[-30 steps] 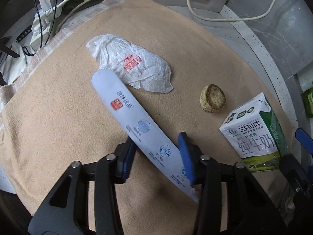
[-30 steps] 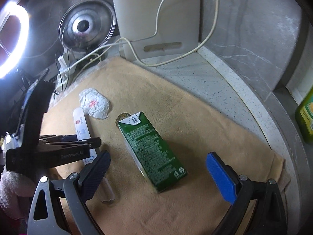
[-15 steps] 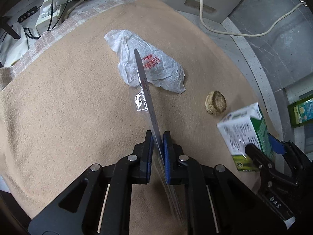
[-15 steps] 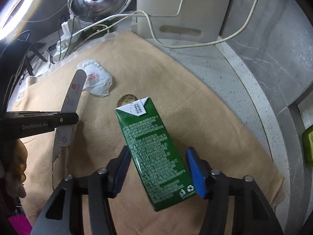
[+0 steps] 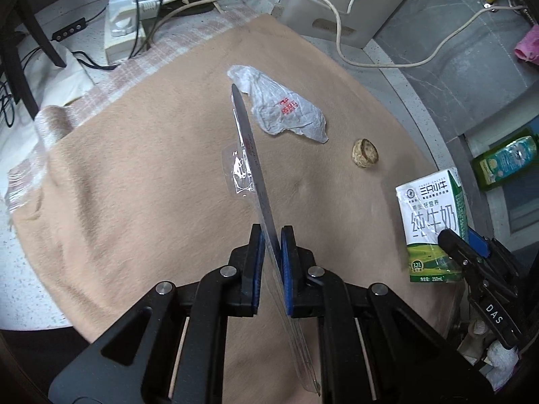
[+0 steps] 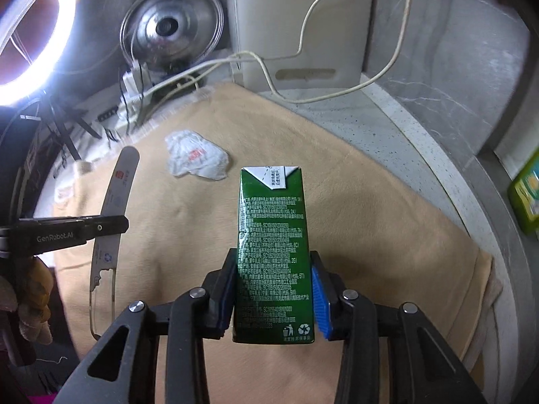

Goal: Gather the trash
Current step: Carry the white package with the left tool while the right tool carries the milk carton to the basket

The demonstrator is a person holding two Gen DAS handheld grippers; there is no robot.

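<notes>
A tan cloth (image 5: 134, 175) covers the speckled counter (image 6: 387, 124), grey stone wall behind. The left gripper (image 5: 269, 256) is clamped on a long flat package (image 5: 247, 144) held edge-up; the right gripper (image 6: 273, 293) is clamped on a green milk carton (image 6: 271, 245). Farther off lie a crumpled wrapper (image 5: 286, 107) and, right of it, a round brown scrap (image 5: 365, 149).

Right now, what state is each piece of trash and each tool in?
left tool: shut on the toothbrush package, lifted edge-on above the cloth.
toothbrush package: held, off the cloth.
right tool: shut on the milk carton.
milk carton: held, off the cloth.
crumpled wrapper: lying loose on the cloth.
round brown lump: lying loose on the cloth.
tan cloth: spread flat, slightly rumpled.
</notes>
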